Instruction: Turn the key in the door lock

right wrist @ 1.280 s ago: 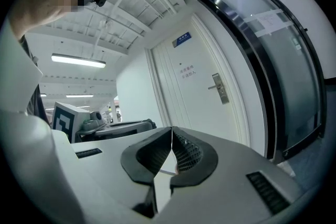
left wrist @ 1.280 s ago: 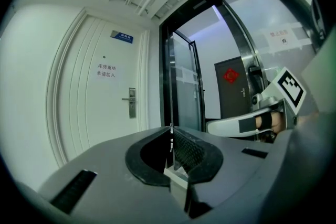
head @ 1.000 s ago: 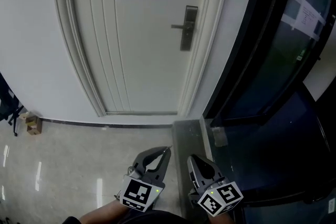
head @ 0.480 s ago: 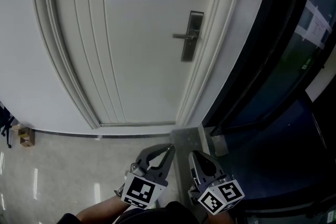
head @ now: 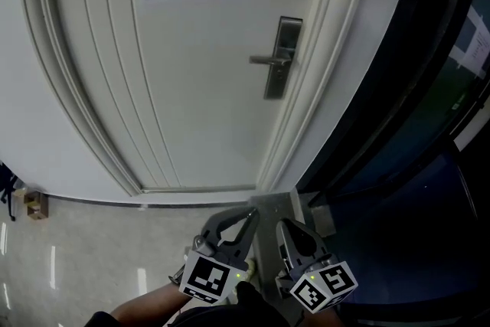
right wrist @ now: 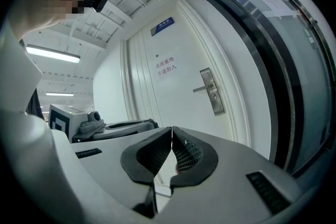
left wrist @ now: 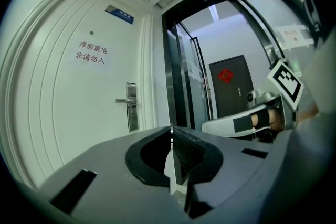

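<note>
Before lock (head: 281, 57): L tongs (head: 250, 214), R tongs (head: 282, 229) closed

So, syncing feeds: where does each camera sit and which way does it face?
Head view: on the person's head, steeply down at the white panelled door; left tool, right tool below.
Left gripper view: on the left tool, along its shut jaws; right tool alongside.
Right gripper view: on the right tool, likewise; left tool alongside.
All face the door, sharing its silver lever handle.
</note>
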A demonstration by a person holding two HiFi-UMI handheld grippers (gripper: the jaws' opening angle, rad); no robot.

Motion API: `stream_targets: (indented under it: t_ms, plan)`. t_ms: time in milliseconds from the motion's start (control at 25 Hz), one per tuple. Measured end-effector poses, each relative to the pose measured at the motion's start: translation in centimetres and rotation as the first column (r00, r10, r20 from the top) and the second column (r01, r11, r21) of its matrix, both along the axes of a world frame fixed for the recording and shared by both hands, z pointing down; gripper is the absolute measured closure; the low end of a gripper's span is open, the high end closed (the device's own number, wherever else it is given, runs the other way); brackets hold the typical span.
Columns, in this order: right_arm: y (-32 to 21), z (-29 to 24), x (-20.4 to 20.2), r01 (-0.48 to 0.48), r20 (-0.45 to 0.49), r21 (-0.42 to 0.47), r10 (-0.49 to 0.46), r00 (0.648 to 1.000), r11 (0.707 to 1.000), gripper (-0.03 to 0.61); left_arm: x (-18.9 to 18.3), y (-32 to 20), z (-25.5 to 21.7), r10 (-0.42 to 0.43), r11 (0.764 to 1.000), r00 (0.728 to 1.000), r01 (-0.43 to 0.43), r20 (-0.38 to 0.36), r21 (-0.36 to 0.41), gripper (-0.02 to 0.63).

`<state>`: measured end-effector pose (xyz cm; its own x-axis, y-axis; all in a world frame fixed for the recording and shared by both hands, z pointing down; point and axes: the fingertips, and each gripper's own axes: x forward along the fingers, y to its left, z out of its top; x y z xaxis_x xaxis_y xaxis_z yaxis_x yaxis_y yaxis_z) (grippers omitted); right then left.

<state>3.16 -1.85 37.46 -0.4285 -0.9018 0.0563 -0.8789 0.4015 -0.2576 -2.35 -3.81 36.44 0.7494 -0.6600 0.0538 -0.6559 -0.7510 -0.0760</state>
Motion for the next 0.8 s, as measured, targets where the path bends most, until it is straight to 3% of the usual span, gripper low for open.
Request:
stream_targets:
  t_ms: [320, 640, 720, 800]
  plan:
    - [-9.1, -0.2, 4.6, 0.032, 0.024, -0.002, -0.032, 0.999, 0.999, 0.563, 4.6, -9.8, -1.8, -0.053, 0.984, 0.992, 0.032, 0.117, 0.172, 0.603]
    - [-16.5, -0.7, 8.3, 0.087, 0.027, 0.005, -0.088, 0.996, 0.996, 0.563, 9.0, -17.5, -2.0, -0.088, 0.976, 0.982, 0.051, 0.168, 0.210, 0.603]
    - [-17.6, -0.4, 8.9, 0.093, 0.038, -0.004, -0.093, 0.995, 0.996, 0.563, 9.7, -19.3, -2.1, -0.109, 0.963, 0.970, 0.049, 0.218, 0.264, 0.603]
    - [-18.8, -0.2, 9.5, 0.097, 0.048, -0.009, -0.097, 0.994, 0.995, 0.563, 10.4, -21.2, -2.6, -0.148, 0.929, 0.944, 0.031, 0.294, 0.368, 0.603]
